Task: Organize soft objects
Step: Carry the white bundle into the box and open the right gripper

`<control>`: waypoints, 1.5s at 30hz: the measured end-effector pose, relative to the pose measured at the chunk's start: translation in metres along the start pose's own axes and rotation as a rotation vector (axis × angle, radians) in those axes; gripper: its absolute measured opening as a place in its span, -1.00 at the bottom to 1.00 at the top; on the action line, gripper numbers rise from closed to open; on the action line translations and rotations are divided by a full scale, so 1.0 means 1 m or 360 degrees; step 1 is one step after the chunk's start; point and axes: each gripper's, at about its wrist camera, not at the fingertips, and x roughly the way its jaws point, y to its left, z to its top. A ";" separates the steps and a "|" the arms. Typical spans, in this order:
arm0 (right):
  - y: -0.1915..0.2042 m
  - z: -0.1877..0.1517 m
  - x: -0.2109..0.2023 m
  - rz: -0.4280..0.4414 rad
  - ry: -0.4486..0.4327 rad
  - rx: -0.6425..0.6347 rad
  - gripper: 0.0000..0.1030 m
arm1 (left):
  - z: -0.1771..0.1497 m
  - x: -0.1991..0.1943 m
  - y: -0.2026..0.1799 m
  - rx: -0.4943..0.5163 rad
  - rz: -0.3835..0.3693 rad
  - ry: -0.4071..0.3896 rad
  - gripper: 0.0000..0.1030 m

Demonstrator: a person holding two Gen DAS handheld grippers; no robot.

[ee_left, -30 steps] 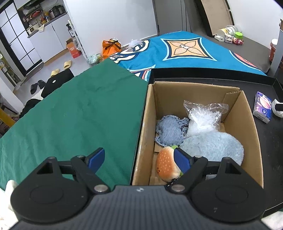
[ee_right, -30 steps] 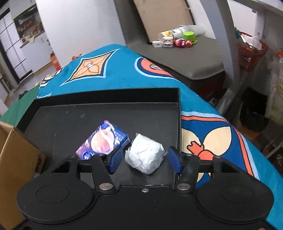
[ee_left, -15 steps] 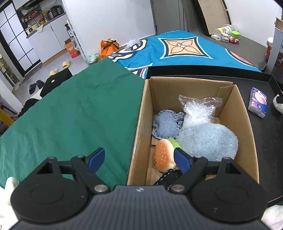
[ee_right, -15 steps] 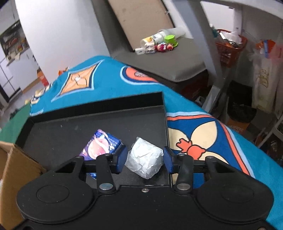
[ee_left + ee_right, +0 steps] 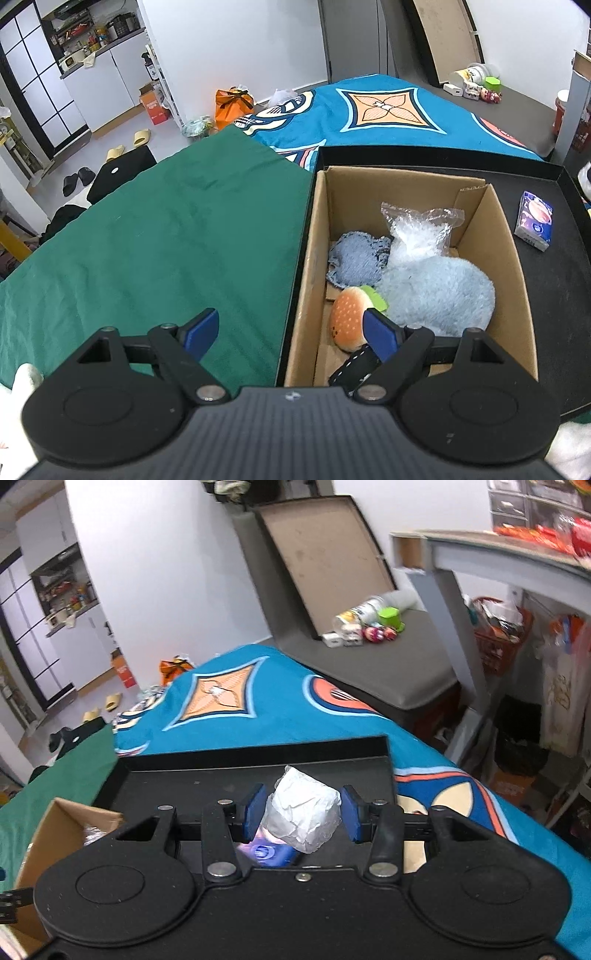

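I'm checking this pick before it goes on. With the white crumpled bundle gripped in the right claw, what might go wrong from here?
1. The white crumpled paper-like bundle is held by the right claw only at its sides; being soft, it may slip out.
2. The brown cardboard box is already crowded by the fluffy light-blue plush and clear plastic bag, so the bundle may land on top.

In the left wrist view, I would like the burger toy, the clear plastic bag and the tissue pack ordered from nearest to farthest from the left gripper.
Measured from the left gripper:
1. Burger toy: near end of the cardboard box, beside the right-hand fingertip.
2. Clear plastic bag: deeper in the box, toward its far wall.
3. Tissue pack: outside the box, on the black tray at the right.
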 end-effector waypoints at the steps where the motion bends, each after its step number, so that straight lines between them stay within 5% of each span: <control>1: 0.005 0.001 -0.002 0.0014 -0.0002 -0.0013 -0.16 | -0.001 0.000 0.001 0.0001 0.0000 -0.0001 0.63; 11: 0.051 0.006 -0.016 0.0164 -0.0022 -0.0157 -0.16 | -0.006 0.000 0.008 -0.0016 -0.0030 -0.0014 0.56; 30: 0.134 -0.008 -0.030 0.0398 0.0075 -0.0522 -0.16 | -0.015 0.008 0.015 -0.0068 -0.0152 0.0030 -0.54; 38: 0.161 -0.021 -0.035 0.0511 0.0178 -0.0643 -0.16 | -0.020 0.009 0.017 -0.0085 -0.0200 0.0028 -0.81; 45: 0.182 -0.034 -0.038 0.0611 0.0275 -0.0711 -0.15 | -0.021 0.008 0.020 -0.0078 -0.0235 0.0008 -0.83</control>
